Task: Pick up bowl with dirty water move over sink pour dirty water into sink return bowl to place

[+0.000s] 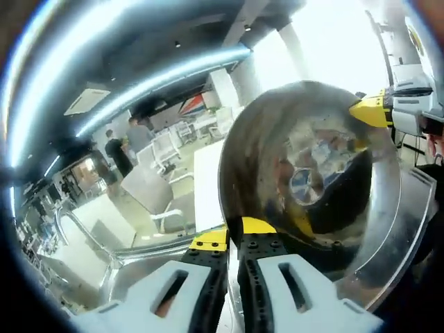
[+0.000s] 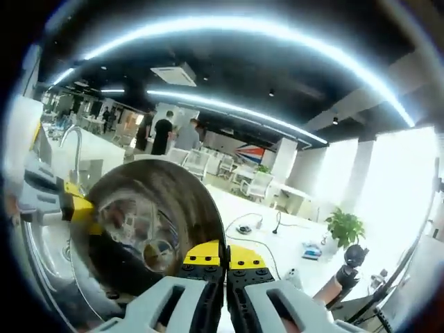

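1. left gripper (image 1: 227, 239): its fingers are pressed tight on the near rim of the steel bowl (image 1: 305, 180), pinching the edge with the yellow tips nearly touching. the bowl is tipped hard, so you look right into it.

2. the bowl sits up in the air between both grippers, with the curved sink (image 1: 142, 267) and faucet (image 1: 83, 232) below and to the left in the left gripper view. looks to me like the pour step is on or almost finished. i can't really tell if any dirty water is left inside, too many reflections.

3. right gripper (image 2: 225, 260): same deal, fingers squeezed together on the opposite rim of the bowl (image 2: 149, 222). in this view the left gripper (image 2: 73, 202) clips the far edge, and the sink faucet (image 2: 69, 146) stands behind it.

4. how i'd do it well: keep both pinches firm, since a thin slick rim can slip. tip slowly toward the sink basin, keeping the low lip over the sink and not the bench (image 2: 277, 229) with the cables (image 2: 260, 225) on it. hold until the dripping stops, then level both hands together before carrying it back.
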